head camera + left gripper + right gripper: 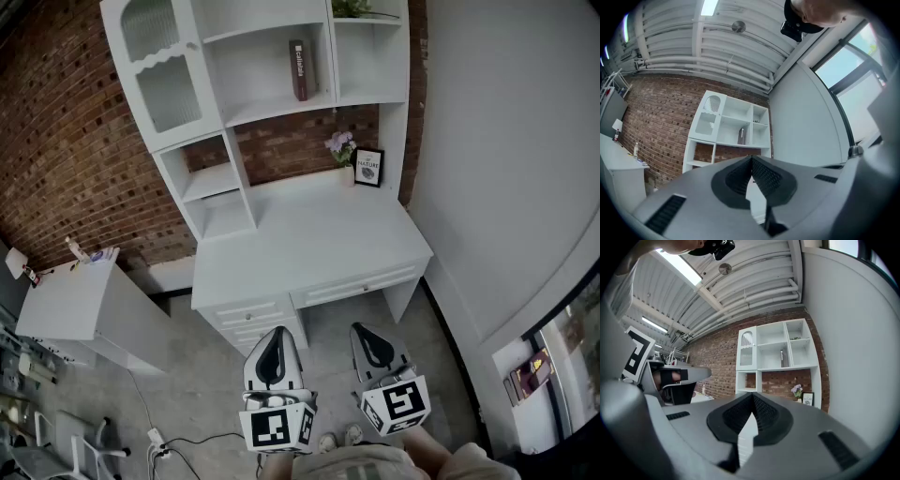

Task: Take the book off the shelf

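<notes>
The left claw and the right claw, each fully closed on nothing, are held side by side in front of the table, well short of the book; the reach is judged not yet begun. Left of the book, a glass-fronted compartment appears empty. The book is stood upright in the middle open compartment of the shelf, near its right wall, spine outward for pinching. Right of the book, a plant is partly seen; below the book, flowers and a framed print are set on the table.

Loft-style study corner: brick wall, white desk with hutch, exposed ceiling pipes.
</notes>
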The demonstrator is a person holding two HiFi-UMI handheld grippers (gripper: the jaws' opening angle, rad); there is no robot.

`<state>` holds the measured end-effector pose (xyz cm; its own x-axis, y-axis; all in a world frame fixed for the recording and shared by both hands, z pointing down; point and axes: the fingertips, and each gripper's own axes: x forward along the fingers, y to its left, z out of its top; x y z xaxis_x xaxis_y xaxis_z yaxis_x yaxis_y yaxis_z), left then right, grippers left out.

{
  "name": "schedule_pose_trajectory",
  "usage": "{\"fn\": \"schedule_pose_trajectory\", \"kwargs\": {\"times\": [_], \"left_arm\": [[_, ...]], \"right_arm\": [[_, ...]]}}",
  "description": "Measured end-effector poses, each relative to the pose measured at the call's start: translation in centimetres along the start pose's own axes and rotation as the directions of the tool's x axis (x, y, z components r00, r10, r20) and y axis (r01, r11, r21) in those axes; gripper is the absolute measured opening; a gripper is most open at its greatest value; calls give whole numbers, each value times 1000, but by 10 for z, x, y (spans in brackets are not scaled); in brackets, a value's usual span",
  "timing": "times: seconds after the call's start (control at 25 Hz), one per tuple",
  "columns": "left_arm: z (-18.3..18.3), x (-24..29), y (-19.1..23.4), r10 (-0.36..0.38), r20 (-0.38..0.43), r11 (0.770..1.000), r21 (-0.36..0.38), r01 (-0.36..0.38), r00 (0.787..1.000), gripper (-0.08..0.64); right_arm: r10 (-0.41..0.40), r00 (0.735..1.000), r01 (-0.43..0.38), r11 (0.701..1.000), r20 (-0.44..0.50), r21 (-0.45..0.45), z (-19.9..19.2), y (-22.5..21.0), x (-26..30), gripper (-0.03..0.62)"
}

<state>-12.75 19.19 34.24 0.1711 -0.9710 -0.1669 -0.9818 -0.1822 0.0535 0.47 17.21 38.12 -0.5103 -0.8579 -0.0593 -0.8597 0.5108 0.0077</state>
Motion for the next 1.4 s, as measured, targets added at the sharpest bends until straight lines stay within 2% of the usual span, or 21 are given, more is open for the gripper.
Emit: {"fn": "schedule_pose_trajectory", "kwargs": {"times": [0.52,0.8,1.12,1.24,1.4], "left_arm": [[-4,-4,-6,-3,-9,1000,-24,3,1000,11],[-8,1,-12,-1,-21,1000,-28,0,1000,11],[-11,19,-32,-1,-11,1000,-22,1,1000,11],[-12,27,-42,-7,8,1000,-12,8,1000,11],[-24,35,-49,-5,-11,1000,-20,5,1000,11]], "right_arm": [[-22,1000,22,1000,-20,3,-6,-8,-8,14],[-22,1000,23,996,-11,86,-9,-19,-9,14],[-12,1000,14,991,-18,136,-17,-48,-13,14],[-10,1000,11,993,-14,118,-19,-61,-13,14],[-21,999,25,990,-33,137,-27,-78,-12,14]]}}
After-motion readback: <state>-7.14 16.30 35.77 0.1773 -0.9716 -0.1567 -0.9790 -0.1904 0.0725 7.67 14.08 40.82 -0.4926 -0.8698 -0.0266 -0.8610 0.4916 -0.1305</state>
